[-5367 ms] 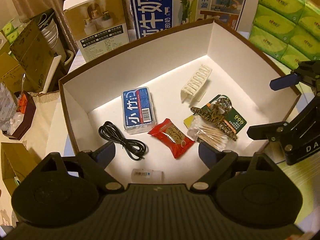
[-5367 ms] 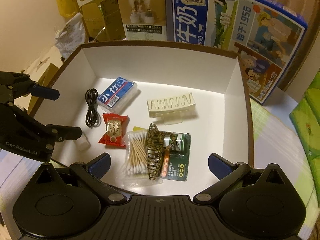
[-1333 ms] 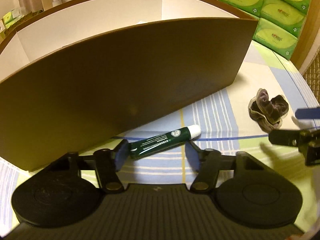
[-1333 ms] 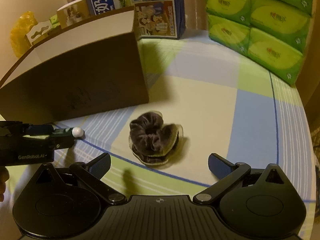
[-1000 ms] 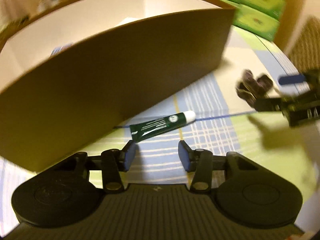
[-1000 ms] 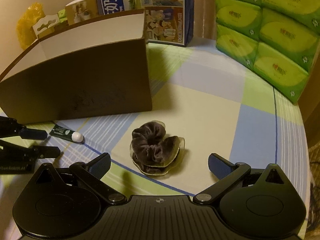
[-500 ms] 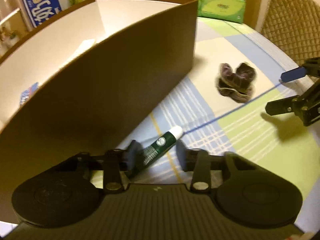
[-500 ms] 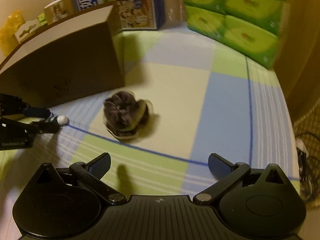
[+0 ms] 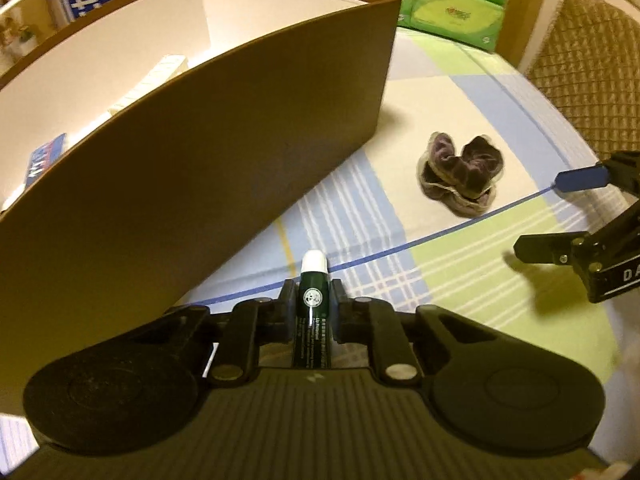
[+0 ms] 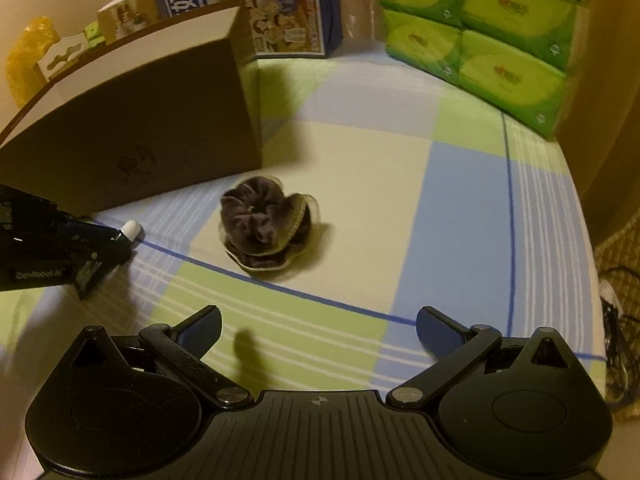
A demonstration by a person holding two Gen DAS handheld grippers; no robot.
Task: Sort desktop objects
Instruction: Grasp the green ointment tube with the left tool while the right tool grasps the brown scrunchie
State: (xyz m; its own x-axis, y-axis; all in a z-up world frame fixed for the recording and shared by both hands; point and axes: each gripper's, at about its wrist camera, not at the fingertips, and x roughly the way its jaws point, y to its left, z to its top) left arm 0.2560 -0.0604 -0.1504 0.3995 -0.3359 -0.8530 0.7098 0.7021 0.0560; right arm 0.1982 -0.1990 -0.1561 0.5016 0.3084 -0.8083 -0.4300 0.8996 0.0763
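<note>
While clenched on it, left gripper [image 9: 312, 306] grips green tube [image 9: 311, 320], white-capped | right gripper [image 10: 318, 334] jaws released

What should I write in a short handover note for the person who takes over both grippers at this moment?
Left gripper: shut on the green tube, white cap pointing forward, just in front of the brown box.
Right gripper: open and empty, above the tablecloth, short of the scrunchie.
Scrunchie lies on the cloth beside the box's corner, untouched.
Done: tube gripped. A few items already show inside the box, among them a white rack.
Left: probably carry the tube into the box, then close the right gripper on the scrunchie and put it in too.
</note>
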